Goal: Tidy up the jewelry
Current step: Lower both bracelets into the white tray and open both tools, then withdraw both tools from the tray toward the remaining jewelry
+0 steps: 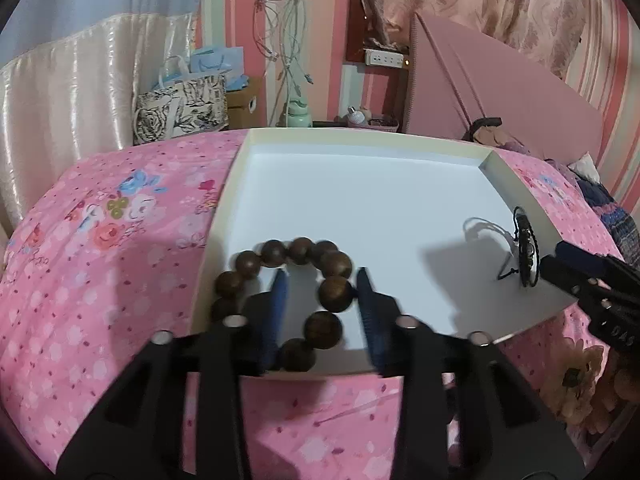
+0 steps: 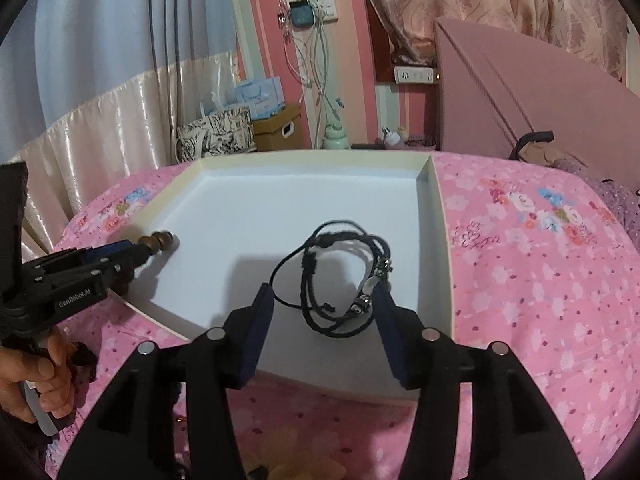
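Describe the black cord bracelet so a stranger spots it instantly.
On the pink floral bedspread lies a shallow white tray. The black cord bracelet rests near its right side: thin dark loops with small metal beads, unlike the chunky brown wooden bead bracelet opposite.

A bed in pink floral bedding [image 2: 540,280] carries a shallow white tray [image 2: 430,172].

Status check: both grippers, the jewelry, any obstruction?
Left gripper open, wooden bead bracelet between. Right gripper open around black cord bracelet. Both lie in white tray.
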A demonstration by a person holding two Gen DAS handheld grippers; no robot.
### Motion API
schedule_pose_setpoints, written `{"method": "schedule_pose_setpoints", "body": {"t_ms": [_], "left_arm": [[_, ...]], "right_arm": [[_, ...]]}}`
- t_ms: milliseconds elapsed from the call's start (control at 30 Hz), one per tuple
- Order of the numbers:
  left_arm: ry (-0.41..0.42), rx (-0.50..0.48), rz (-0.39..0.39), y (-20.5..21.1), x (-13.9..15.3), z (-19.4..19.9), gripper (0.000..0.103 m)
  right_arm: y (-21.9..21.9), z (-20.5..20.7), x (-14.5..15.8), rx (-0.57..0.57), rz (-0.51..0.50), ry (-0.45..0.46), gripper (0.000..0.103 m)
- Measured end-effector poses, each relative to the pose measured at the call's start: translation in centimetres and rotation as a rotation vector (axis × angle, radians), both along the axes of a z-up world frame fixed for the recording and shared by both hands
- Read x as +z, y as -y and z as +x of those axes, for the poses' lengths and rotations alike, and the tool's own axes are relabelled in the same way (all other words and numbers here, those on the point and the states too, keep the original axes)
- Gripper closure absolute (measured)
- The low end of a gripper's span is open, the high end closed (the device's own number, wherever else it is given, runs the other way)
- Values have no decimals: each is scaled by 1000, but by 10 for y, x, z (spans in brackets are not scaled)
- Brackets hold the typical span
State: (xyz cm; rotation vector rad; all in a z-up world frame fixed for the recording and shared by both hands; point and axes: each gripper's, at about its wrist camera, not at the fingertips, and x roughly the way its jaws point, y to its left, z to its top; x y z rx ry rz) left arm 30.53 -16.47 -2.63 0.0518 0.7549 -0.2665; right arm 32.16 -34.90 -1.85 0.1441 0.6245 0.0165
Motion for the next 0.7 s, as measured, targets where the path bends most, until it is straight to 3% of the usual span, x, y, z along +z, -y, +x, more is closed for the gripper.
{"method": "schedule_pose_setpoints", "body": {"t_ms": [33,200,433,567,700], "left_arm": [[2,4,-10,-3,2,-2,52],[55,19,-73,-24,26,-11,41],[158,72,-125,-59,71,-24,40],[221,102,-117,-72,97,-37,36],[248,101,-77,-81,105,-55,34]], "right_arm": [[1,-3,4,-1,0,14,50],[6,-20,24,-2,17,84,50],[22,-49,59,-44,20,196,49],[31,-62,79,-75,17,247,47],[41,-75,94,-120,9,262,46]]}}
